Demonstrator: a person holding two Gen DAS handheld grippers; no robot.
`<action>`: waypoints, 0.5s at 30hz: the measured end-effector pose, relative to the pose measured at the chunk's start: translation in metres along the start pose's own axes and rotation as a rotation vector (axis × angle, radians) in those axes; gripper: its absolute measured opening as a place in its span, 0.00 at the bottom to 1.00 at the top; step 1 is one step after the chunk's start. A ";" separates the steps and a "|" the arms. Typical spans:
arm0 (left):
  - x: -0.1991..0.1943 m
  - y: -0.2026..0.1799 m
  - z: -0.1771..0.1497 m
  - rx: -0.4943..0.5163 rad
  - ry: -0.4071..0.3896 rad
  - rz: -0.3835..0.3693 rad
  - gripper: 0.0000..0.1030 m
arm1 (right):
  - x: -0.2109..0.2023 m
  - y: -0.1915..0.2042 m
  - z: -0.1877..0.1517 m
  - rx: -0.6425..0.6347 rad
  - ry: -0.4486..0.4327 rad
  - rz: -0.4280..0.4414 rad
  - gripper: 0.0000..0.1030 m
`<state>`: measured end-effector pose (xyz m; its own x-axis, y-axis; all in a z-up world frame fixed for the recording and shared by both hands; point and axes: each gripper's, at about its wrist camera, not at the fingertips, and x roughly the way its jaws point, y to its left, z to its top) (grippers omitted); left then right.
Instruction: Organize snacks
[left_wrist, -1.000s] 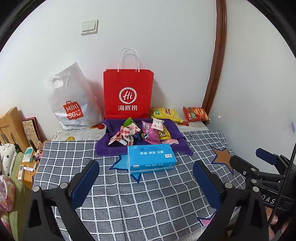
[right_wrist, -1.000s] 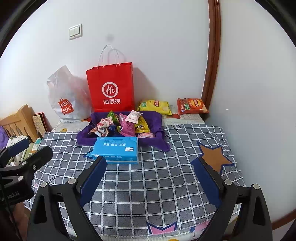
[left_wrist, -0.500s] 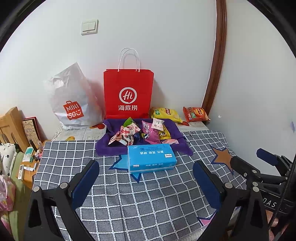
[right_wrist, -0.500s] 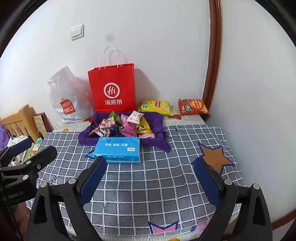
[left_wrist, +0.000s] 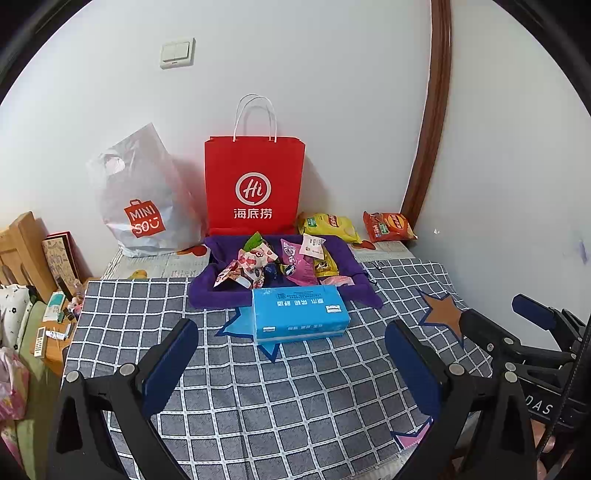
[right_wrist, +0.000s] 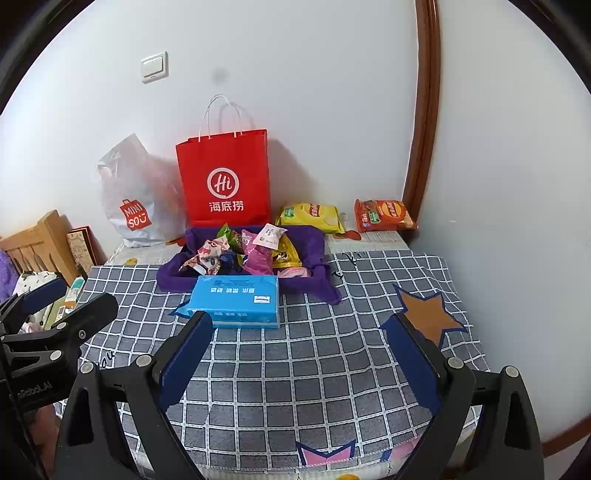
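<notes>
Now, near to far, you have:
Left gripper (left_wrist: 291, 363): you hold it low over the cloth (left_wrist: 295, 398), jaws wide apart, nothing between them.
Right gripper (right_wrist: 299, 354): jaws spread just as wide, empty; it sits beside your left one.
Cloth: grey checks with star patches, covering the table.
Tissue box (left_wrist: 300, 313): blue, flat on the cloth ahead of both grippers, touching the tray's front edge.
Tray (left_wrist: 218, 291): purple, behind the box, holding a loose pile of small snacks (left_wrist: 295, 260).
Chip bags: yellow (left_wrist: 330, 226) and orange (left_wrist: 388, 226), lying behind the tray to your right, near the wall.
Bags: red (left_wrist: 255, 184) upright at the wall; white (left_wrist: 142, 199) on its left.
</notes>
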<state>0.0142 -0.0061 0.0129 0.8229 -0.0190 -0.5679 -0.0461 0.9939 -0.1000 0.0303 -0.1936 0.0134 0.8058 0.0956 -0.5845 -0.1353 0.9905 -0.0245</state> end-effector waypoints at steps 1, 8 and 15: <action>0.000 0.000 0.000 0.001 0.001 -0.001 0.99 | 0.000 0.000 0.000 -0.001 0.000 -0.002 0.92; 0.001 0.000 -0.001 -0.001 0.004 -0.001 0.99 | 0.001 0.001 0.000 -0.001 0.002 0.006 0.92; 0.001 0.000 -0.002 0.000 0.008 -0.001 0.99 | -0.001 0.000 0.001 0.003 -0.005 0.004 0.92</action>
<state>0.0140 -0.0062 0.0107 0.8184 -0.0206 -0.5743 -0.0457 0.9939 -0.1007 0.0299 -0.1939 0.0146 0.8079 0.1001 -0.5807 -0.1369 0.9904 -0.0197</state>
